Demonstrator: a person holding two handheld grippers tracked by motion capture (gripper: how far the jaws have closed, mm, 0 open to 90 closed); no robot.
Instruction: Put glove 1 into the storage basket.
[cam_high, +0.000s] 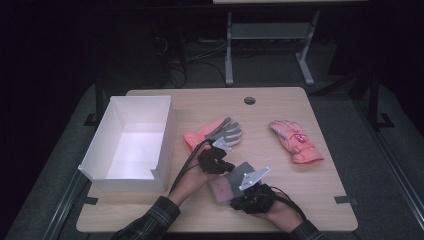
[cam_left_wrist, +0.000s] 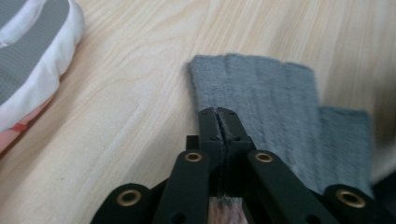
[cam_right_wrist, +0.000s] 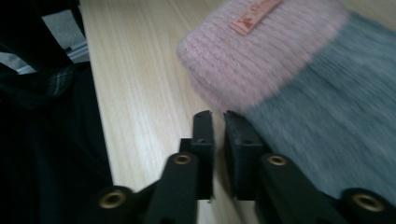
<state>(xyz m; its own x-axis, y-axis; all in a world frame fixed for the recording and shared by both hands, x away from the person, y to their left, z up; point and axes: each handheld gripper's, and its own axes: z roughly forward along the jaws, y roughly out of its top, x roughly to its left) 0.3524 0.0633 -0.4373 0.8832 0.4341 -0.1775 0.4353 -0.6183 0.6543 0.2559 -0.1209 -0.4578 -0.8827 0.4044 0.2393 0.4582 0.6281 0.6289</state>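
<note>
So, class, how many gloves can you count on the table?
3. A grey knit glove with a pink cuff lies between the two grippers; a pink and grey glove beside the white box; a pink ski glove at the right.

A lab or test room: a bare wooden table (cam_high: 300, 200) on grey carpet, loose cables (cam_high: 185, 60) at 12 o'clock beneath another workbench (cam_high: 270, 30).

High cam is looking fwd and down over the whole bench (cam_high: 280, 200). Both gripper cams are riding low, v. close, looking along their jaws; all three are sharing the grey knit glove (cam_high: 239, 172).
</note>
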